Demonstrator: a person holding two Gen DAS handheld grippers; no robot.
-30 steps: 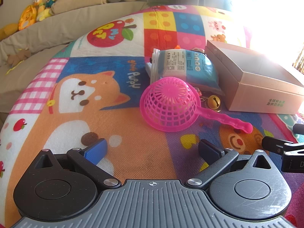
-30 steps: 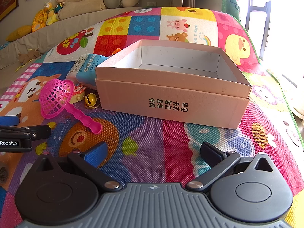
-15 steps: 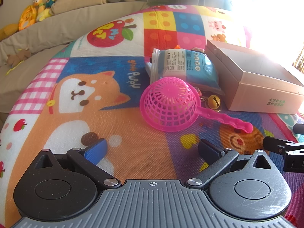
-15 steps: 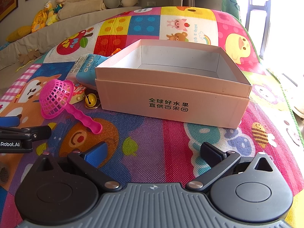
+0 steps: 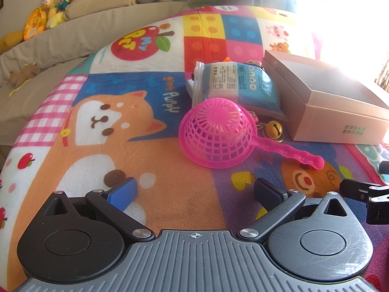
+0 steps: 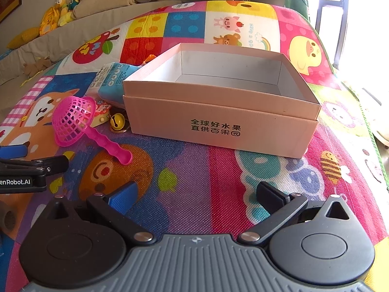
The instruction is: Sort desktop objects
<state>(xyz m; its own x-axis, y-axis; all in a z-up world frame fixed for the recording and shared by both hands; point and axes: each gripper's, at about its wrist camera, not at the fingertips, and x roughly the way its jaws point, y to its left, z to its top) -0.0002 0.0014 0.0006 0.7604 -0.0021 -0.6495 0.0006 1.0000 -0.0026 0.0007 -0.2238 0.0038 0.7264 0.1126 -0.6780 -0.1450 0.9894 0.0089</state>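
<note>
A pink plastic strainer [image 5: 216, 136] lies upside down on the colourful mat, its handle pointing right; it also shows in the right wrist view [image 6: 73, 121]. Behind it lie a blue packet [image 5: 238, 85], a gold bell [image 5: 274, 129] and a small toy card [image 6: 102, 112]. An open, empty pink cardboard box [image 6: 218, 121] stands to the right, and shows in the left wrist view too [image 5: 340, 112]. My left gripper [image 5: 194, 192] is open and empty, a short way in front of the strainer. My right gripper [image 6: 197, 194] is open and empty, in front of the box.
The play mat [image 5: 121, 133] covers the surface and drops off at the left and far edges. A beige sofa with plush toys [image 5: 48, 17] stands behind. A bright window is on the right.
</note>
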